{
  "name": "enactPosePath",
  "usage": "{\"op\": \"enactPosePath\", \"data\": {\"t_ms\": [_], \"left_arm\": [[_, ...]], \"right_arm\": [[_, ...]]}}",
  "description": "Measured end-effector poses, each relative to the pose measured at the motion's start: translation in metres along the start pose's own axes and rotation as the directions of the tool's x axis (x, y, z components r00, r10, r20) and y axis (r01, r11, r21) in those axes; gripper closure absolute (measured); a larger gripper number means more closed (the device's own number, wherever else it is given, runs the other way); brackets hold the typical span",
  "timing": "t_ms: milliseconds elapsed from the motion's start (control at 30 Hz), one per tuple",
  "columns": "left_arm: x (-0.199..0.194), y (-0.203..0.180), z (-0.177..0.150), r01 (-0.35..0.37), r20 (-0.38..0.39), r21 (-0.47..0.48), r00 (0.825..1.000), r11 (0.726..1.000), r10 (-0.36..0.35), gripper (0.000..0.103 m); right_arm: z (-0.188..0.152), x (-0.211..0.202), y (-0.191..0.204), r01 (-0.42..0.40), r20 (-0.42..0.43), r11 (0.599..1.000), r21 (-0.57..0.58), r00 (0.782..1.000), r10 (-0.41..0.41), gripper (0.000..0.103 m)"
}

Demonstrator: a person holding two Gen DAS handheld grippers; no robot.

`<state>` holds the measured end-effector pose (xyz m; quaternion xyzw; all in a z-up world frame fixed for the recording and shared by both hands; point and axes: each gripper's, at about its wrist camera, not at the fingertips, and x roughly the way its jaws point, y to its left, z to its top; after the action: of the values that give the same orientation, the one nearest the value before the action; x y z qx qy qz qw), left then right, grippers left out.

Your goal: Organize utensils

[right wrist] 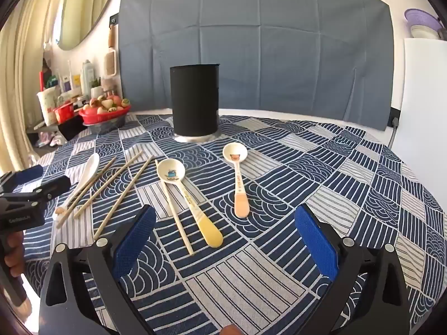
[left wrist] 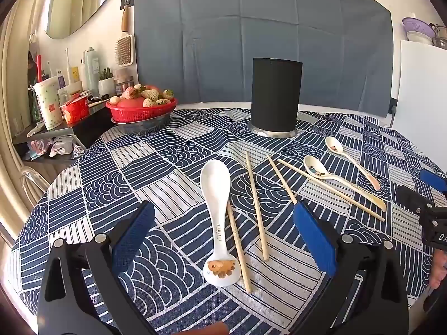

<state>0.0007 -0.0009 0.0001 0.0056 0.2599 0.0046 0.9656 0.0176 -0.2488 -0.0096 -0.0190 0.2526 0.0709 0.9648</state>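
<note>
Bare tablecloth (right wrist: 279, 251) nearside; scattered chopsticks (left wrist: 257, 206), spoons (right wrist: 240, 178) before black holder (right wrist: 194, 100).

On the table (right wrist: 363, 167), 3 spoons (right wrist: 176, 171) and 4 chopsticks (right wrist: 123, 195) lie before the upright holder (right wrist: 194, 100).

Both wrist views look forward and slightly down, low over the table (left wrist: 83, 195), toward the black holder (left wrist: 275, 97) by the backdrop. The 2 views share the holder and scattered utensils.

Likely a home: toiletries (left wrist: 92, 69) on a shelf, hairbrush (left wrist: 124, 46), fruit basket (left wrist: 141, 110), patterned tablecloth (left wrist: 167, 167)
</note>
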Motion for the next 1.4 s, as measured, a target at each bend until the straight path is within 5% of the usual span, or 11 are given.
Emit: {"op": "enactPosePath", "data": {"t_ms": [1400], "left_arm": [[0.001,-0.003,-0.002,0.002,-0.008,0.02,1.0,1.0,-0.002,0.006]], "right_arm": [[0.001,0.001,0.003,-0.004,-0.002,1.0,-0.008,1.0,0.004,0.007]]}}
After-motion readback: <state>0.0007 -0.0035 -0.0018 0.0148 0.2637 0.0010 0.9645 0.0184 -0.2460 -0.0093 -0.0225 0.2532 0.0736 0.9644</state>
